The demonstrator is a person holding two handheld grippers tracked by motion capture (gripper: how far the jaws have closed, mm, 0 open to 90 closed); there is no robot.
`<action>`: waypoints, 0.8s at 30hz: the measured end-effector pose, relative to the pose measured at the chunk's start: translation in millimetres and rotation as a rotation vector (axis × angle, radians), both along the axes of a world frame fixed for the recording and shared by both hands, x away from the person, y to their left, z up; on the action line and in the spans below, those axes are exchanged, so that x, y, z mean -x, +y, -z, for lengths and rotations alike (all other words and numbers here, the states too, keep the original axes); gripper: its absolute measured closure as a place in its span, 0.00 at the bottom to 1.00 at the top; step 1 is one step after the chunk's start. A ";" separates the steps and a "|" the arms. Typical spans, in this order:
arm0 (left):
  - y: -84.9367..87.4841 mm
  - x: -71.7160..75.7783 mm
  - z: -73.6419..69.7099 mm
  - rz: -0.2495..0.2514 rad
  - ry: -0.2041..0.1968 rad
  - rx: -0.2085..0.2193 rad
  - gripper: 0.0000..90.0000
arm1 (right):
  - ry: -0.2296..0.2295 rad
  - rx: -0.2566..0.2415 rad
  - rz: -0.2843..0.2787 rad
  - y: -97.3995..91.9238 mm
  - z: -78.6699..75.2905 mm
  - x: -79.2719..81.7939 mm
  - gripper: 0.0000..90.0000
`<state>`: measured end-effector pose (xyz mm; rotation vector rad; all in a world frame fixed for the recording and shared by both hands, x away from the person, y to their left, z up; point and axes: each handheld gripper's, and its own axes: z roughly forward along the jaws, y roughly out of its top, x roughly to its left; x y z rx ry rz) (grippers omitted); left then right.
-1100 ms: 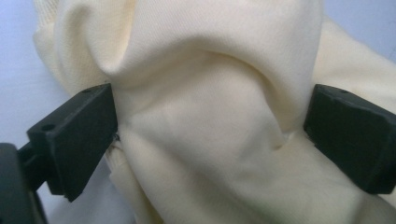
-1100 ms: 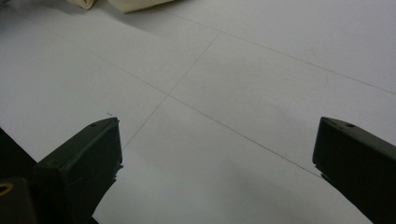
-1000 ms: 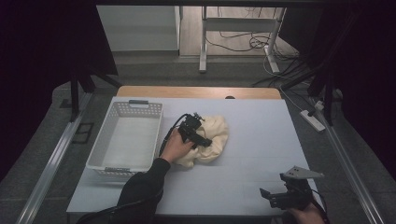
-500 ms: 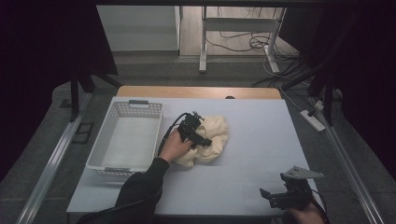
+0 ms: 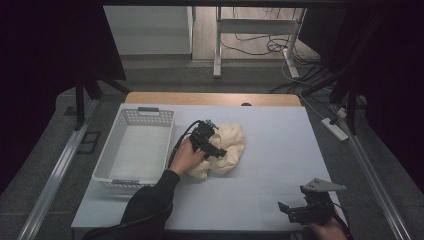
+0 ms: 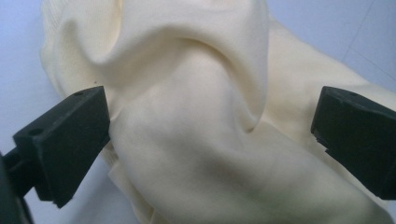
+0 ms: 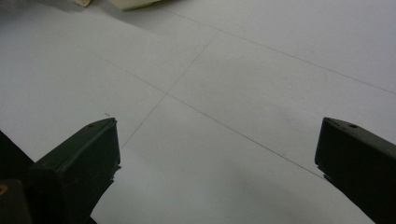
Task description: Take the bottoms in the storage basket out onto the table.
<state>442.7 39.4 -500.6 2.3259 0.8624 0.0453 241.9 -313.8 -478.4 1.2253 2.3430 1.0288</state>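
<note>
The cream cloth (image 5: 223,150) lies crumpled in a heap near the middle of the bench (image 5: 280,135), just right of the white basket (image 5: 134,150). Your left gripper (image 5: 210,145) is down on it with its fingers (image 6: 70,140) spread wide, a thick raised fold sitting between them but nothing pinched yet. To do this grab well, push a little deeper so both fingers straddle that ridge of fabric rather than skimming its top, then close firmly on several layers; a thin bite would likely slip out when you lift. Lift straight up before you carry it toward the basket, so the trailing edge clears its wall. Your right gripper (image 5: 305,212) hangs at the near right edge of the bench, fingers wide apart and empty, well away from the cloth.
</note>
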 end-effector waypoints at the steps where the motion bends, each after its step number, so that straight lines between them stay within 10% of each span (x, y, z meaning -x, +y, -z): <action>1: -0.4 0.6 -0.9 0.001 -0.002 -0.005 0.00 | 0.000 0.000 0.000 0.0 0.0 0.0 0.00; 24: 2.3 19.3 -24.2 0.016 -0.016 -0.001 0.00 | 0.001 0.006 0.001 0.7 0.3 -0.2 0.01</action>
